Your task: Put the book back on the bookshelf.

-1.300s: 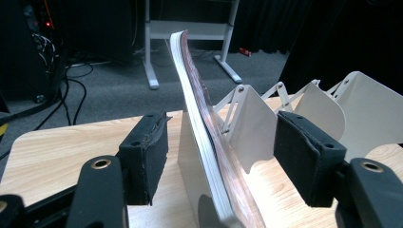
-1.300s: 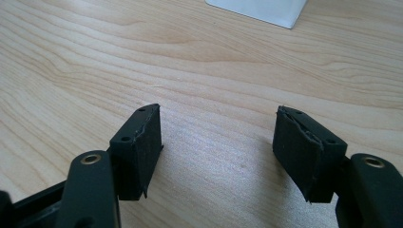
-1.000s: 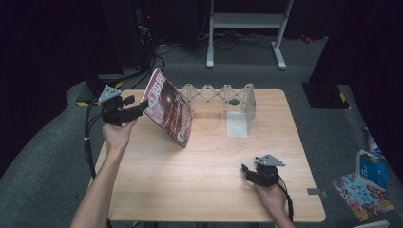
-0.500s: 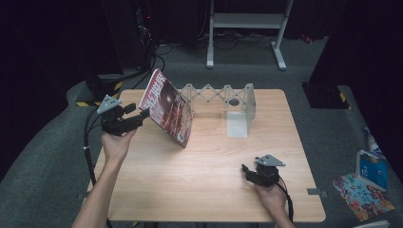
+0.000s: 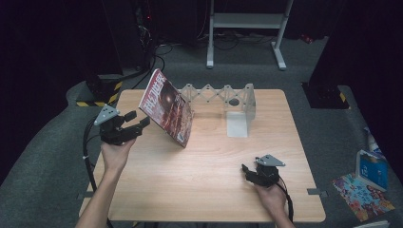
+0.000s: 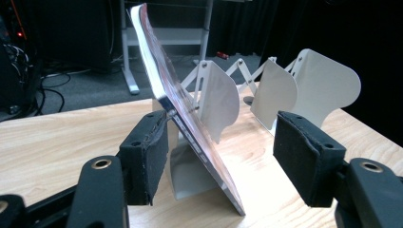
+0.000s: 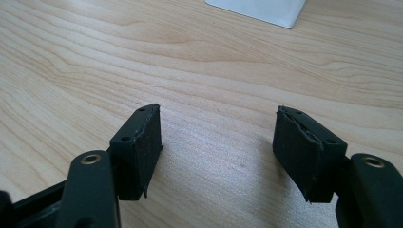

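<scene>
Magazine (image 5: pixel 167 107) leans tilted against the left end of the white folding rack (image 5: pixel 223 96), its lower edge on the wooden table (image 5: pixel 199 180). Just left of the magazine, the left gripper (image 5: pixel 138 121) hovers with jaws spread wide, gripping nothing. Well right of the magazine, near the table's front edge, the right gripper (image 5: pixel 247 172) rests low, jaws parted and empty.

Magazine (image 5: pixel 166 107): glossy paper cover, smooth. Expanding rack (image 5: pixel 223 95): matt white sheet metal, smooth. Table (image 5: pixel 199 175): light wood-grain top, matt. Gripper pads (image 7: pixel 142 147): black foam-like, rough, frayed at edges.
</scene>
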Tool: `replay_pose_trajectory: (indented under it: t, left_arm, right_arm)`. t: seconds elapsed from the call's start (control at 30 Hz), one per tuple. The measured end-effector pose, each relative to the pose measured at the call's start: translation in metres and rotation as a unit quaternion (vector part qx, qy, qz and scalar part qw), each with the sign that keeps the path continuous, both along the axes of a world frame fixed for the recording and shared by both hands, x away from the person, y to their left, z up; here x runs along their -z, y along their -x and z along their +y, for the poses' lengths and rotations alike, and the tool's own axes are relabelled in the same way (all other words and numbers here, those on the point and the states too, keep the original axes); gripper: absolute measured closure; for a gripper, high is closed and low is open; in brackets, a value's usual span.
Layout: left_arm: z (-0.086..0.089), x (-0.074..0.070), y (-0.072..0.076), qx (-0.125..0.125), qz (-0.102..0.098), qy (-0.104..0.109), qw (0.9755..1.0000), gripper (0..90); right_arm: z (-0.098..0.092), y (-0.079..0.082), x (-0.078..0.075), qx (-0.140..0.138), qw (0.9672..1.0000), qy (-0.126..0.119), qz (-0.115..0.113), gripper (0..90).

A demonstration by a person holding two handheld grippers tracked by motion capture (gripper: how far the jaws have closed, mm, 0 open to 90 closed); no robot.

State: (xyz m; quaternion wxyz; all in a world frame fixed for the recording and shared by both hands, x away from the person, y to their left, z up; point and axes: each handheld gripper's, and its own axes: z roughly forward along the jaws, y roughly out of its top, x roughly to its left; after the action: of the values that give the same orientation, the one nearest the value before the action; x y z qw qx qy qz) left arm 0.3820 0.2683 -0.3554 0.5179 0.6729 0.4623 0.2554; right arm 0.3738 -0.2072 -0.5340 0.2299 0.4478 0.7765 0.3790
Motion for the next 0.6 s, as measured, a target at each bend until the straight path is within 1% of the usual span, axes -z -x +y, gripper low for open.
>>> replay_pose_trajectory:
  t: [0.07,0.2,0.43,0.6]
  left_arm:
    - [-0.001,0.002,0.003,0.003,-0.001,0.007,1.0,36.3]
    - [-0.003,0.004,0.007,0.005,-0.002,0.013,0.9999,35.9]
    - [-0.004,0.008,0.014,0.012,-0.003,0.018,0.9998,35.3]
    - [-0.004,0.013,0.018,0.017,-0.001,0.026,0.9995,35.0]
  right_arm:
    - [0.0,0.0,0.0,0.0,1.0,0.0,0.0,33.5]
    - [0.0,0.0,0.0,-0.001,1.0,0.001,0.0,33.6]
    - [0.0,0.0,0.0,-0.001,1.0,0.001,0.001,33.5]
    - [0.0,0.0,0.0,-0.001,1.0,0.001,0.001,33.5]
